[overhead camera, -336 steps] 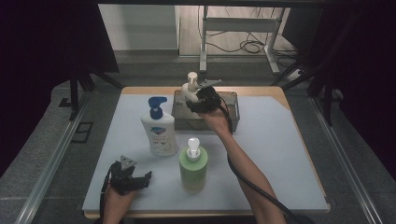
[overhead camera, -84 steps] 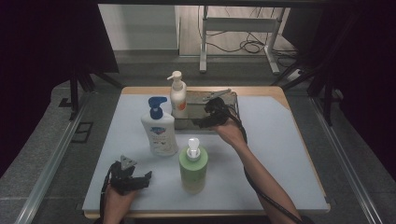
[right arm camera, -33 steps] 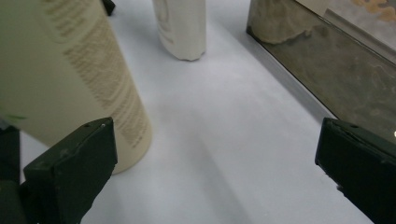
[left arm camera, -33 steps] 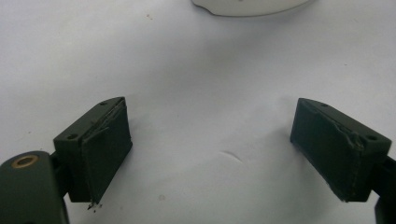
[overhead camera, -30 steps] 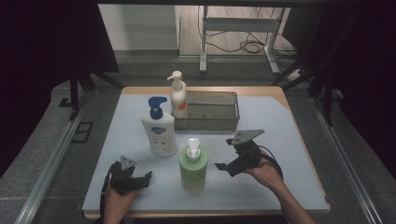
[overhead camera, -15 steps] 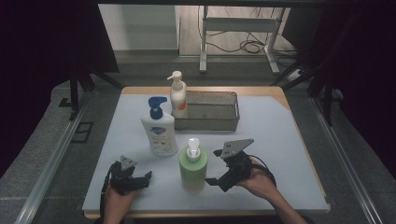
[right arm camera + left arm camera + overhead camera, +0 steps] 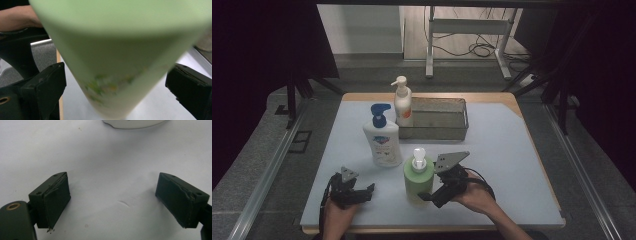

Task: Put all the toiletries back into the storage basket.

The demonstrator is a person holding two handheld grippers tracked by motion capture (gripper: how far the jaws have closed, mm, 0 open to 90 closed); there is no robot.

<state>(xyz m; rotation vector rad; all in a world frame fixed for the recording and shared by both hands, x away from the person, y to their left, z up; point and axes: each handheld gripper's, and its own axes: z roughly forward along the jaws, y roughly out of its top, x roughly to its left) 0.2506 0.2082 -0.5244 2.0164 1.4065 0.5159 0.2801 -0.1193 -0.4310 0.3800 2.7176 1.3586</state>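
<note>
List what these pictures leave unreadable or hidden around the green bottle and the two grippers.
- Green bottle: right gripper view, label blurred; top cut off by the upper edge.
- Right gripper: high view, the bottle hides whether the open jaws touch it.
- White pump bottle: left gripper view, just its base, cut off by the top edge.
- Wire basket: high view, contents too dim to tell.
</note>
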